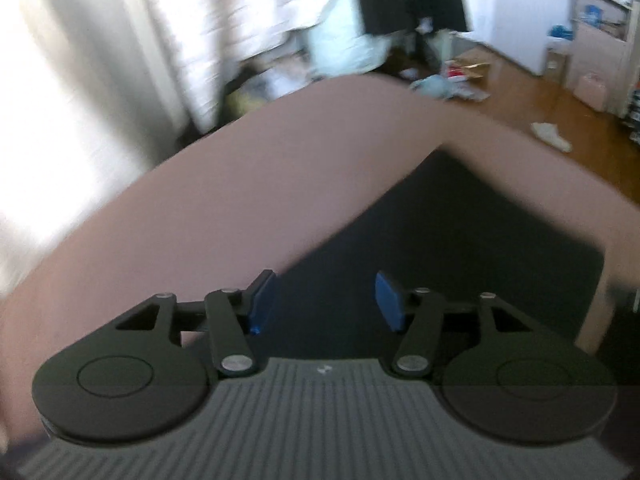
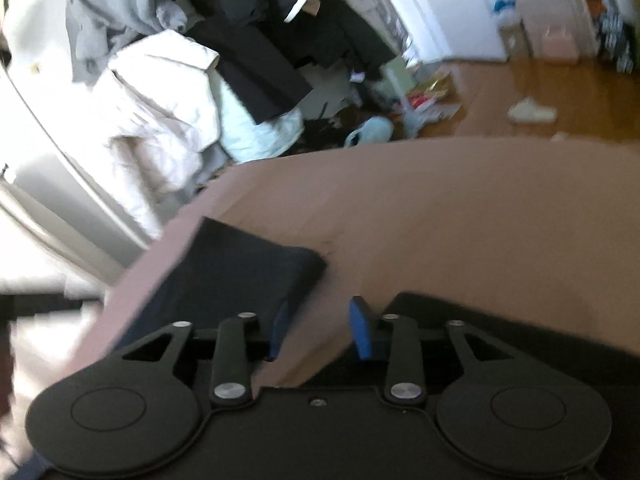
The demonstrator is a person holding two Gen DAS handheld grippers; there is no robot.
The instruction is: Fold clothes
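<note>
A: Left tongs (image 1: 326,300)?
B: Spread, blue pads (image 1: 264,300) apart, nothing pinched. Hanging over the dark navy garment (image 1: 460,256), which lies flat on the pink table (image 1: 224,200). Cloth runs under and ahead of the gap, out to the table's right corner. Can't tell if the tips touch the fabric; the picture is smeared.

A: Right tongs (image 2: 320,330)?
B: Also spread, empty. Bare pink table (image 2: 460,216) shows between the pads (image 2: 362,334).

A: Clothes near the right ones?
B: Two dark pieces. A folded navy garment (image 2: 236,268) lies ahead and left of the left pad, near the table's left edge, its near corner just beside that pad. Another dark cloth (image 2: 500,320) lies under and behind the right finger, lower right. Neither is gripped.

A: Further out?
B: Wooden floor (image 2: 520,84) beyond the table, scattered litter, a pale sock-like scrap (image 2: 532,112). Heap of laundry (image 2: 168,92) at upper left: white, grey and black pieces piled up. White door (image 1: 516,12) at the back in the left wrist view.
</note>
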